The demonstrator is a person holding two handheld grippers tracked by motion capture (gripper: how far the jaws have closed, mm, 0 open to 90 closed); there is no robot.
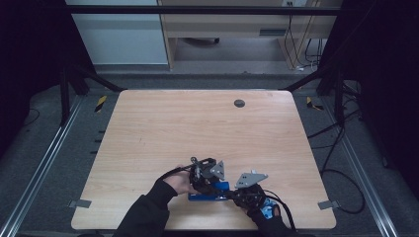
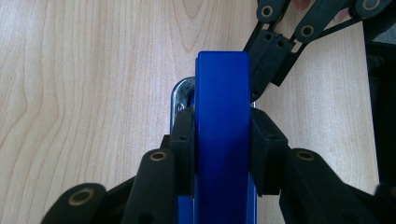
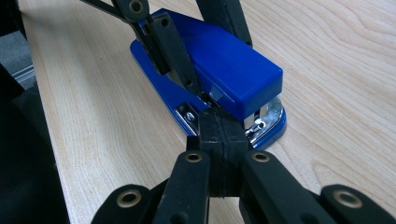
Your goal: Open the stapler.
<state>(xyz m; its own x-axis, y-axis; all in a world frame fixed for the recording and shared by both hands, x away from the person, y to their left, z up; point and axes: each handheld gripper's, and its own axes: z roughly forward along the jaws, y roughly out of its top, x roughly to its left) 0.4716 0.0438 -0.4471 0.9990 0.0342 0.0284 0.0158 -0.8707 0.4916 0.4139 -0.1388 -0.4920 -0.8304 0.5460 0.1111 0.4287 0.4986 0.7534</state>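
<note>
While the blue stapler (image 1: pixel 210 191) lies flat near the near edge of the wooden table (image 1: pixel 197 123), you have both grippers on it. Your left gripper (image 2: pixel 223 135) has its jaws part closed around the stapler's body, one pad pressed against each long side of the blue top. Your right gripper (image 3: pixel 222 140) has its jaws fully together with nothing between them, and its closed tips sit against the stapler's front end, just beside the metal mouth under the blue lid. In the high view the left gripper (image 1: pixel 205 175) comes in from the left and the right gripper (image 1: pixel 236 190) from the right, the two almost touching over the stapler. Little table is left between the stapler and the near edge. The far half, the left side and the right side lie open, apart from a small dark round cap (image 1: pixel 239 103) near the far edge.
</note>
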